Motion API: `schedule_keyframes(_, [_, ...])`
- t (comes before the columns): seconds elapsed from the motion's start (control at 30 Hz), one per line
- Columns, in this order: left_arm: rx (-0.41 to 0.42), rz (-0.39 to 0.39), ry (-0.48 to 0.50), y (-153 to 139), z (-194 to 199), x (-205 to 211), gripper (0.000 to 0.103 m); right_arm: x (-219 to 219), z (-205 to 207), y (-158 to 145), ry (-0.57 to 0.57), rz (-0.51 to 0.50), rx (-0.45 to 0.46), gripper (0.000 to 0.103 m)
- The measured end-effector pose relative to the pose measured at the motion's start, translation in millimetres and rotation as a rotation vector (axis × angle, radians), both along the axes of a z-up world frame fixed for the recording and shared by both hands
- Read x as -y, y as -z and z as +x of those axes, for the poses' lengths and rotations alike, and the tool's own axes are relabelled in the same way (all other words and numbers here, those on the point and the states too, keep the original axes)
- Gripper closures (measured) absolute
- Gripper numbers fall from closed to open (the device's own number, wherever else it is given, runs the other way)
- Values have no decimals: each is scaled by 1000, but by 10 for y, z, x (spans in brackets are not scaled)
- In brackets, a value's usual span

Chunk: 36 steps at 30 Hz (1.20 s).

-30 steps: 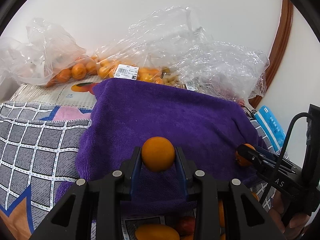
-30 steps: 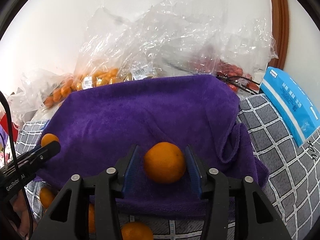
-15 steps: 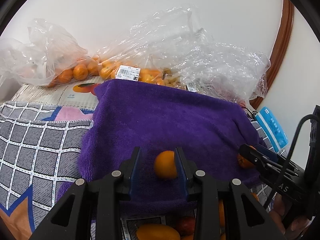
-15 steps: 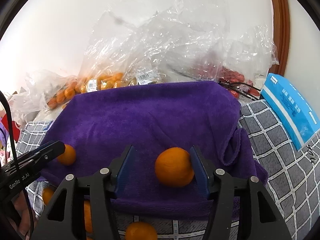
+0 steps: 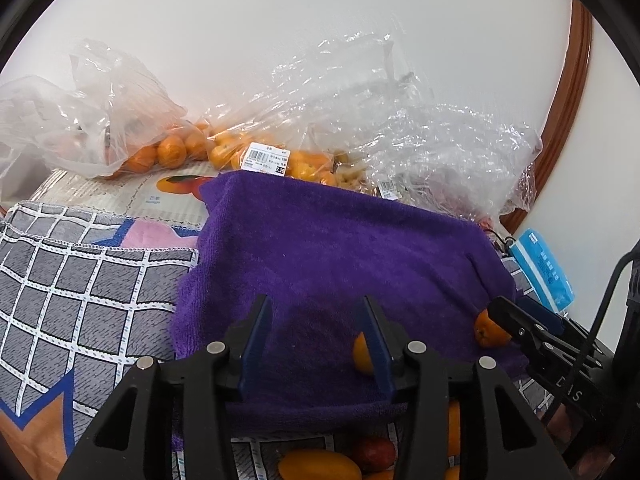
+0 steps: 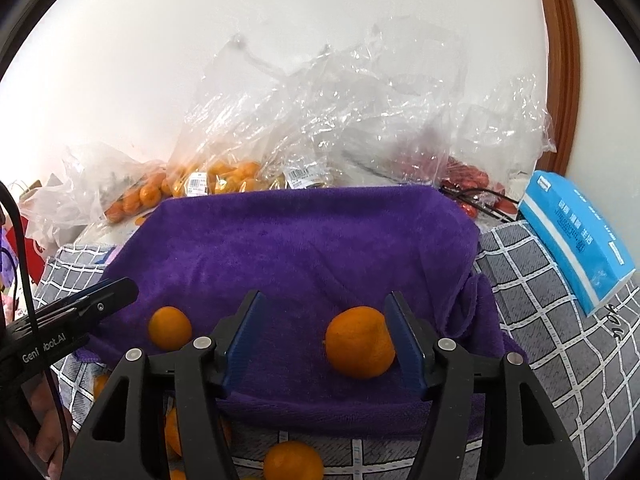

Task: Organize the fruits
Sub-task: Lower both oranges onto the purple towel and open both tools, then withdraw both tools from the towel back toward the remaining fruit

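My left gripper (image 5: 316, 334) and my right gripper (image 6: 326, 334): both with jaws spread apart, holding nothing, over the purple terry towel (image 6: 304, 248).
Item 1, small round orange mandarin (image 5: 363, 354), lies on the towel, partly hidden behind my left gripper's right finger. Item 2, larger orange mandarin (image 6: 360, 342), rests on the towel between my right gripper's fingers, close against the right one. Behind the towel: clear plastic bags of orange fruit (image 5: 168, 150). Right of it: blue tissue pack (image 6: 576, 236) on grey checked cloth (image 6: 548, 320).
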<state>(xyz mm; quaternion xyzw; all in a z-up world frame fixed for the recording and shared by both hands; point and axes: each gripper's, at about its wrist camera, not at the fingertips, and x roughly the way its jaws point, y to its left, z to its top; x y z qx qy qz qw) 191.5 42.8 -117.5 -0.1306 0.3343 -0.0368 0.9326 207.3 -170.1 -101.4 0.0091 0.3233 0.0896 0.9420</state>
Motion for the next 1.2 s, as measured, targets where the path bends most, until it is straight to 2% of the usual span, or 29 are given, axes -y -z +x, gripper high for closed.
schedule_keyframes(0.33, [20,-11,-35,-43,-38,-72,53,-53,-78,-97,13,-21,8,41])
schedule_keyframes(0.43, [30,32,-74,-67,-62,-63,53,-61,-116,-148,7,-24,12,41])
schedule_keyframes(0.63, [32,67,-44,-235,-114,12,53,-41,-292,-294,-7,-3,19,41])
schedule_keyframes(0.9, [5,58,-14,-286,-438,7,52,18,-563,-266,-9,-16,-1,39])
schedule_keyframes(1.07, [-31,84,-1,-217,-671,-58,52,92,-760,-207,-23,17,-40,39])
schedule_keyframes(1.2, [-32,128,-12,-185,-845,-80,52,116,-926,-214,-31,26,-37,39])
